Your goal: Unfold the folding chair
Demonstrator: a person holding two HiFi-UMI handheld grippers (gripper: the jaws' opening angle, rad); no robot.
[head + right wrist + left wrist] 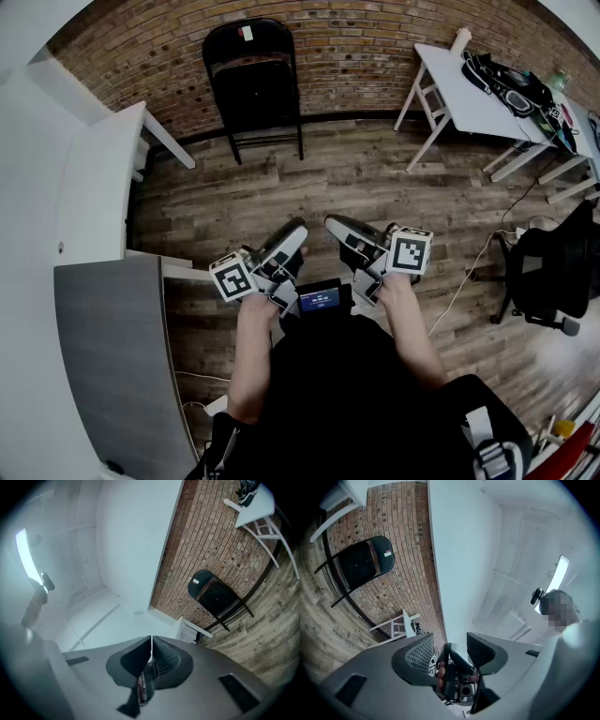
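Note:
The black folding chair (253, 84) stands folded flat against the brick wall on the far side of the wooden floor. It also shows in the left gripper view as the chair (363, 564) and in the right gripper view as the chair (216, 596), well away from both grippers. Both grippers are held close in front of the person's body, far from the chair. My left gripper (292, 234) is open; between its fingers (415, 654) I see only the other gripper and a hand beyond. My right gripper (336, 227) is shut, its pads (161, 660) together on nothing.
A white table (469, 89) with bags on it stands at the back right. Another white table (94, 178) and a grey counter (103, 356) line the left side. A black office chair (548, 272) and a floor cable (473, 272) are on the right.

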